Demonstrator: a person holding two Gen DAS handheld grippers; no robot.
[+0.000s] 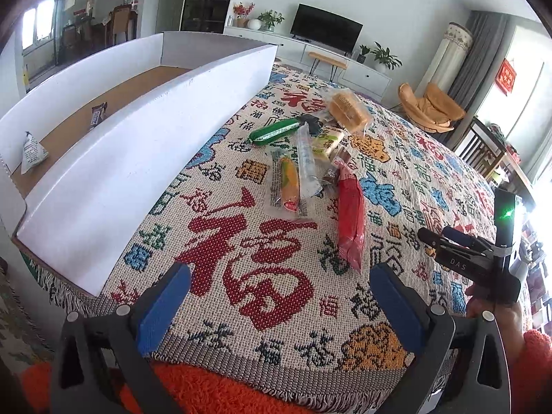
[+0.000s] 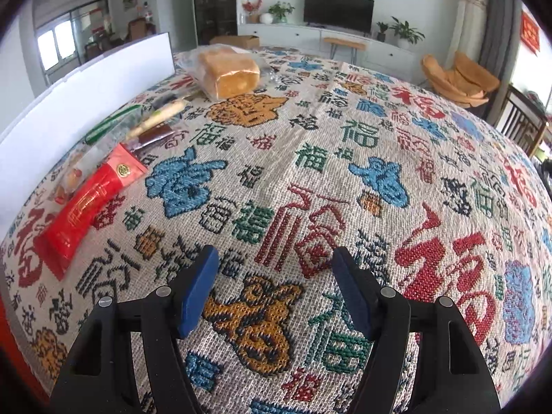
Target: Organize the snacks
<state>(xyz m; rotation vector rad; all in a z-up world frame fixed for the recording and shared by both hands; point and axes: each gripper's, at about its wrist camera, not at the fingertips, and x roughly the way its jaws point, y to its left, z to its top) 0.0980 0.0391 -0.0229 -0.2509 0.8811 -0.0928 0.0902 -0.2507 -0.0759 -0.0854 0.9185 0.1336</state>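
Hovering over the woven cloth point(image 1: 262, 310), the left gripper point(image 1: 279, 314) has its jaws spread wide, nothing between them. At the right, the right gripper point(image 2: 276, 289) is parted too, empty above the cloth. Just beyond, the red packet point(image 1: 351, 219) lies long axis running near to far. Further on, the corn packet point(image 1: 289, 183), clear tube point(image 1: 308, 162) and green sausage point(image 1: 275, 131) cluster, bread point(image 1: 347, 107) farthest. Left, the white box point(image 1: 138, 158) holds a triangular pouch point(image 1: 31, 151) and dark bar point(image 1: 98, 115).

The room is lit brightly by daylight; glare is seen at the window point(image 1: 528, 110), right of the television point(image 1: 326, 27); edges are bent and darkened.
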